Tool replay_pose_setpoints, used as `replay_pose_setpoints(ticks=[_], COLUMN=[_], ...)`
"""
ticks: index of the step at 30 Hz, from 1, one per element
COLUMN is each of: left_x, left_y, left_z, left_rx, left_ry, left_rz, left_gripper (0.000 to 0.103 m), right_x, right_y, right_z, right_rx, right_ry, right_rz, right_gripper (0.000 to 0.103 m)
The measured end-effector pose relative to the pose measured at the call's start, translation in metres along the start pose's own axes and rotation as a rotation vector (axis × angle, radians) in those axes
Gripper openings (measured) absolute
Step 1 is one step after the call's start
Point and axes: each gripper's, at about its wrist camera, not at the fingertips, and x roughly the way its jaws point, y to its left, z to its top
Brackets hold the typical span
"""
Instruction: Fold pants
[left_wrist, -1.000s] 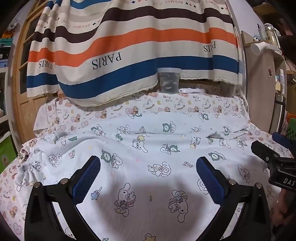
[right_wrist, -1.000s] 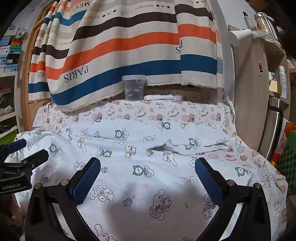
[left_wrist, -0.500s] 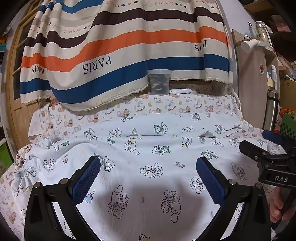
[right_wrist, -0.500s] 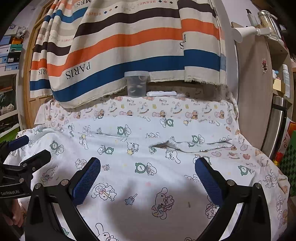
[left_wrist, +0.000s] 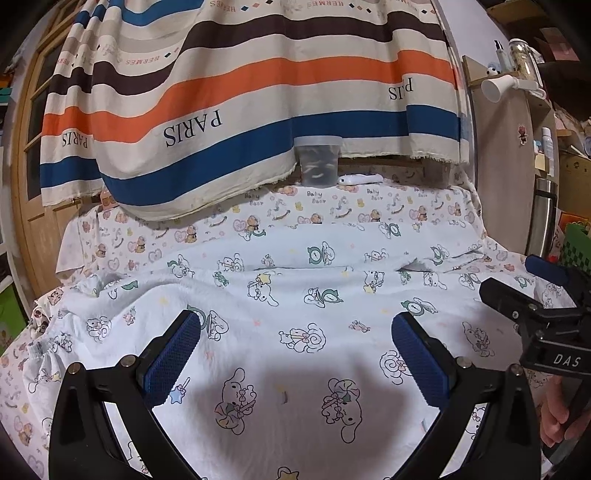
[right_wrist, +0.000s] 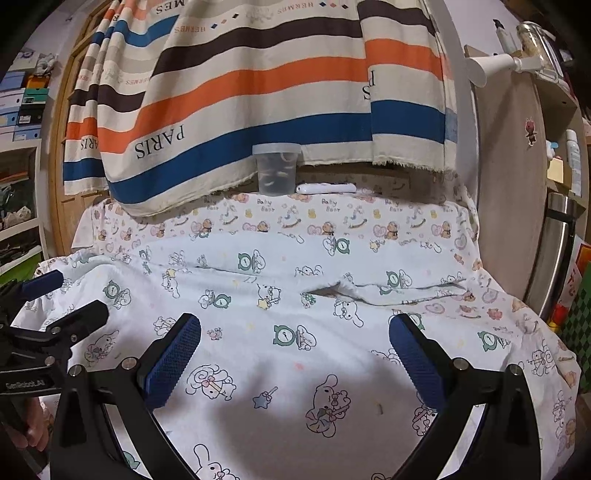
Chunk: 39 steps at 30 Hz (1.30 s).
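Observation:
White pants with cartoon prints (left_wrist: 295, 332) (right_wrist: 295, 332) lie spread flat across a table covered by a bear-print cloth (left_wrist: 332, 206). Their elastic waistband (left_wrist: 40, 354) is bunched at the left edge. My left gripper (left_wrist: 295, 354) hovers open above the pants, nothing between its blue pads. My right gripper (right_wrist: 293, 356) is also open over the pants, farther right. Each gripper shows at the edge of the other's view: the right one (left_wrist: 535, 295) and the left one (right_wrist: 55, 306), both open, each held by a hand.
A striped cloth (left_wrist: 240, 92) hangs behind the table. A clear plastic cup (left_wrist: 319, 160) and a white remote (left_wrist: 360, 179) sit at the table's far edge. A steel flask (left_wrist: 543, 214) and shelves stand at the right; a wooden door (left_wrist: 33, 147) at the left.
Both grippers have shifted a little over the pants, staying open. The pants lie as before.

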Motion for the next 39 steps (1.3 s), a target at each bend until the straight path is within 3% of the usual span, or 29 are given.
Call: replay_pose_setpoints(ticks=[39], left_x=[-0.0039], left_y=[0.0061], left_z=[0.0005], left_rx=[-0.021], left_ry=[0.006], left_rz=[0.014], left_gripper=[0.103], right_x=[-0.0019], right_y=[-0.0012], right_z=[-0.0002], right_rx=[0.006], right_ry=[-0.008], right_rz=[-0.004], right_gripper=[0.103])
